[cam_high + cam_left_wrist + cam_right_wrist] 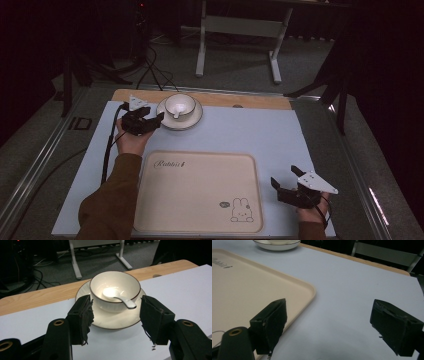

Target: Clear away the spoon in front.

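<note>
Lab: dark curtains, floor cables [150, 70], rig table [260, 131].

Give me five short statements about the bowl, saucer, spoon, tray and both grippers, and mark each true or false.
1. The bowl stands on the saucer. True.
2. The spoon lies on the tray. False: it rests inside the bowl, its handle over the rim.
3. The left gripper is shut on the saucer. False: its jaws stand open just short of the saucer, holding nothing.
4. The right gripper is open over the white mat beside the tray. True.
5. The tray carries several dishes. False: its surface is bare apart from a printed rabbit and lettering.
</note>
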Demonstrator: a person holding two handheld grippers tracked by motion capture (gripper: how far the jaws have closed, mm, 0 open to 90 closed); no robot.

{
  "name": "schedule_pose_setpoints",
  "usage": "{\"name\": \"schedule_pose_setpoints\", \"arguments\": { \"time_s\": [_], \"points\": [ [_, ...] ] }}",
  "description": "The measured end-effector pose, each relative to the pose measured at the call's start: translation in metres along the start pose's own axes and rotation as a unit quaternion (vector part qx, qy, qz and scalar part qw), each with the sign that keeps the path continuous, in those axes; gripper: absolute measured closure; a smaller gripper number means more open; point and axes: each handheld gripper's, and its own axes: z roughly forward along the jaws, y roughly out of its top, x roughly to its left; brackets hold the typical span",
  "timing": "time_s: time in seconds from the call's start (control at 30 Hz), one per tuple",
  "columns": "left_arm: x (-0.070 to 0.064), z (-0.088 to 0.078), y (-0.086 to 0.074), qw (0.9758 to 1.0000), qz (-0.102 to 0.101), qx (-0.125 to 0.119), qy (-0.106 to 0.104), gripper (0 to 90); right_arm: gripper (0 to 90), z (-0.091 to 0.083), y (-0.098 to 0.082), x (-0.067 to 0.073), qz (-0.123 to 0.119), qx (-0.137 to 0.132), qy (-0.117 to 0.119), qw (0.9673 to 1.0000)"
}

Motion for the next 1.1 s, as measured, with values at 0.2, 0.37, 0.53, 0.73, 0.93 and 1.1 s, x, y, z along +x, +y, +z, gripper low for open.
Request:
{"name": "schedule_pose_setpoints", "arguments": {
  "time_s": [0.2,0.37,0.53,0.73,0.93,1.1],
  "points": [
    [-0.007,0.010,0.003,1.0000,0.006,-0.001,0.000,42.6,13.7,0.000,0.000,0.000,-0.001,0.000,0.000,1.0000],
    [-0.013,0.020,0.005,0.9999,0.016,0.002,0.000,42.6,13.7,-0.001,0.000,-0.001,-0.002,-0.002,-0.001,1.0000],
    [-0.017,0.028,0.005,1.0000,0.007,0.001,-0.005,42.6,13.7,-0.001,0.000,-0.001,-0.001,0.001,-0.002,1.0000],
    [-0.020,0.037,0.004,1.0000,0.007,0.005,-0.004,42.7,13.7,0.000,-0.001,-0.002,-0.002,0.000,-0.003,1.0000],
    [-0.027,0.049,0.002,1.0000,0.002,0.003,0.003,42.3,13.7,0.000,-0.001,-0.003,0.002,0.002,-0.003,1.0000],
    [-0.032,0.064,-0.001,0.9996,0.015,0.012,0.018,43.6,13.8,0.001,-0.002,-0.003,0.002,0.004,0.000,1.0000]
  ]
}}
